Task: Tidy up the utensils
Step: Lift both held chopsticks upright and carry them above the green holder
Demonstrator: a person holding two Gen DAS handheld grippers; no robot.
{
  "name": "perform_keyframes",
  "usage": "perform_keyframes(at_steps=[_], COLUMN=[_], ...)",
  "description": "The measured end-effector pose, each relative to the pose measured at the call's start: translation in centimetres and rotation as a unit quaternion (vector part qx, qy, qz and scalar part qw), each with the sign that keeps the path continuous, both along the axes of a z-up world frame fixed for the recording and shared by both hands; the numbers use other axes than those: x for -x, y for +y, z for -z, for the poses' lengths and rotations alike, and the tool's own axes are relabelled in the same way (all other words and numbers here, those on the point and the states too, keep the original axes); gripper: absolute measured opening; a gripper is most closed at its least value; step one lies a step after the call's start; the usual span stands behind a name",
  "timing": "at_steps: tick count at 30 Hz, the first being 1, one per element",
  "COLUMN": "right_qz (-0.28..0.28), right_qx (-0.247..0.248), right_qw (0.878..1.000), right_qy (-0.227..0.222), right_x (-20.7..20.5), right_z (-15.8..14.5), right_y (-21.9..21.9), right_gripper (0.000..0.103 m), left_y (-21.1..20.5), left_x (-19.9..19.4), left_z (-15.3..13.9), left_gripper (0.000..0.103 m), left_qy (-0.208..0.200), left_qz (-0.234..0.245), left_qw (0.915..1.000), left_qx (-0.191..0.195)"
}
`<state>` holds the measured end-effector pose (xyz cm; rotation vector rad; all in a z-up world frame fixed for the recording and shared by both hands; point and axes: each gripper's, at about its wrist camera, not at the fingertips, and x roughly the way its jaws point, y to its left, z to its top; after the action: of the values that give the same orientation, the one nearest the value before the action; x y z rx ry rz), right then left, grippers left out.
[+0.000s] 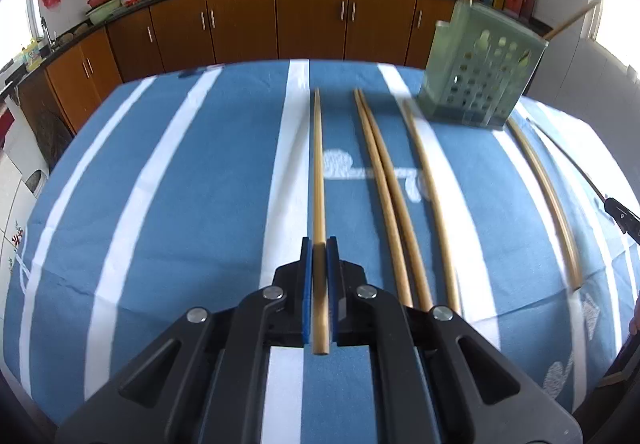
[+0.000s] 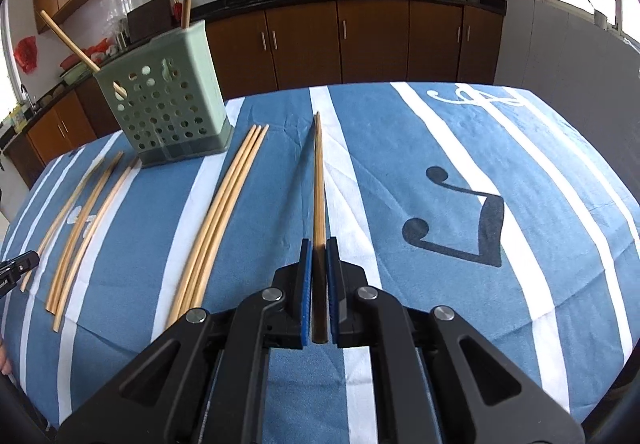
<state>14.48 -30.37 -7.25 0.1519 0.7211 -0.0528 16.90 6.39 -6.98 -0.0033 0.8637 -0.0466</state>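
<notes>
in the left wrist view, the left gripper (image 1: 319, 244) had its blue-padded jaws pinched on a single bamboo chopstick (image 1: 318, 164), whose thick end stuck back past the pads while its tapered tip pointed away over the blue and white striped tablecloth (image 1: 180, 184). to the right of it a touching pair of chopsticks (image 1: 384, 188) lay on the cloth, then one more chopstick (image 1: 432, 196) alone. farther right stood the pale green perforated utensil holder (image 1: 480, 72) near the far edge of the table, with two chopsticks leaning out of its top. right of the holder another loose chopstick (image 1: 548, 200) lay on the cloth, and the tip of the right gripper (image 1: 622, 216) showed at the frame's right edge.

in the right wrist view, a tip of the left gripper (image 2: 18, 264) peeked in at the left edge. beside it a few chopsticks (image 2: 80, 228) lay spread on the cloth. behind them the utensil holder (image 2: 168, 104) stood upright, one chopstick slanting out to the left and one rising near vertical. right of the holder a tight bundle of chopsticks (image 2: 224, 216) lay side by side. the right gripper (image 2: 319, 244) had its jaws clamped on a chopstick (image 2: 319, 180); whether it was one or two stacked i could not tell. a dark music note print (image 2: 460, 224) marked the cloth at the right.
</notes>
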Motion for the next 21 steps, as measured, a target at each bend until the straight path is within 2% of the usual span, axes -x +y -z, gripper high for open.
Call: perform_keyframes(at_steps=[8,17,21], right_qz=[0.013,0.020,0.017], right_qx=[-0.011,-0.025,-0.024], right_qw=[0.998,0.993,0.990], right_qy=[-0.058,-0.116,-0.139], right_x=[0.9,1.7,1.9], right_z=[-3.7,-7.2,-8.7], right_y=[-1.2,-1.4,-1.2], right_gripper=[0.008,0.008,0.008], left_y=[0.5,0.5,0.5], left_x=[1.3,2.0,2.0], left_z=[-5.4,-10.6,-12.0], left_gripper=[0.008,0.008,0.008], left_qy=[-0.071,-0.145,-0.167], left_qz=[-0.008,-0.015,-0.018], left_qw=[0.9973,0.9884,0.9846], left_qx=[0.015,0.041,0.047])
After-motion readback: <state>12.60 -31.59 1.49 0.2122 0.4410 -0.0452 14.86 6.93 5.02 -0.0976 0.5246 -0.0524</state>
